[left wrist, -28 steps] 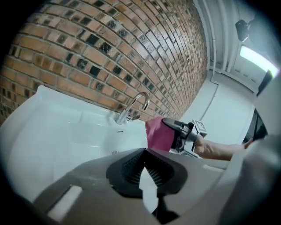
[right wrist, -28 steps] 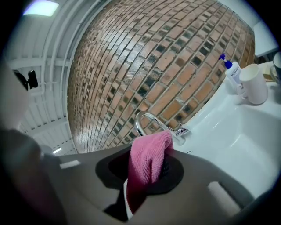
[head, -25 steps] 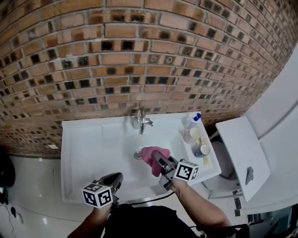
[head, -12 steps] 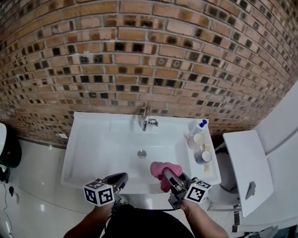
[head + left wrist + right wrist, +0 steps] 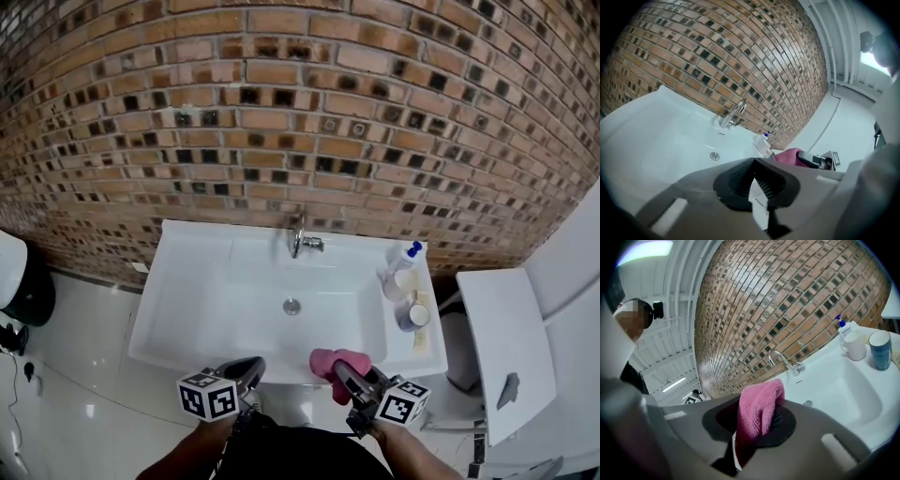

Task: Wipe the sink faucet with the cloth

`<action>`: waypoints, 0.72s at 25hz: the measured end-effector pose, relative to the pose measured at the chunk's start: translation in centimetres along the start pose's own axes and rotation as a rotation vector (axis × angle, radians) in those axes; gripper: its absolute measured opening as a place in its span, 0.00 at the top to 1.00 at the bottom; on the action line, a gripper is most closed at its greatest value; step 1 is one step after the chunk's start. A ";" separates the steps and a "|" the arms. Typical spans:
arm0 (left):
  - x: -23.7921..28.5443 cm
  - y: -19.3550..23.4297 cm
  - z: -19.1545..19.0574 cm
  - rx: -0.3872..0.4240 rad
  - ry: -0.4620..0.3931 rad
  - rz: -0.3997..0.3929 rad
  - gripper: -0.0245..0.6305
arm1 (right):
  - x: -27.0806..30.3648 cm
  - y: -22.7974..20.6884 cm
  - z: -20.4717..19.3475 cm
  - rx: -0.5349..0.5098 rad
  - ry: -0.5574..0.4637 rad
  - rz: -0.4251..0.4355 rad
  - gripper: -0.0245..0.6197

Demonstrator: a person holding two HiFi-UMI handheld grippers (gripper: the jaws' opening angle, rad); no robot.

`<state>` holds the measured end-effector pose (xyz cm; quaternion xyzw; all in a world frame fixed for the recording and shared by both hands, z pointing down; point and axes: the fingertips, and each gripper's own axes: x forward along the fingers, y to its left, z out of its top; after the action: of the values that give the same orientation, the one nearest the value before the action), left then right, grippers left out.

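Right gripper view: cloth [image 5: 760, 405] covers the right tongs [image 5: 756, 423] clamping it.

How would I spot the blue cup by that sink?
Find the white sink below the brick wall and look along its right ledge, where three containers stand in a row. The blue cup is the frontmost, dark beside the white mug and the blue-capped bottle behind it.
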<state>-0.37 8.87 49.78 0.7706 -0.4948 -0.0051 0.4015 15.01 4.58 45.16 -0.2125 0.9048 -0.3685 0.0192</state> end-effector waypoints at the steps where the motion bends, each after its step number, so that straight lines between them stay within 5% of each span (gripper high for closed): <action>1: 0.0 -0.1 -0.1 0.004 0.002 0.003 0.96 | 0.0 0.0 -0.2 -0.009 0.004 0.002 0.87; 18: 0.3 -1.1 -0.2 0.057 0.004 0.010 0.96 | -0.6 1.1 0.0 -0.063 -0.001 0.026 0.87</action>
<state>0.72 9.04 49.33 0.7793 -0.4978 0.0128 0.3804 15.16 5.56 44.33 -0.2012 0.9187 -0.3395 0.0177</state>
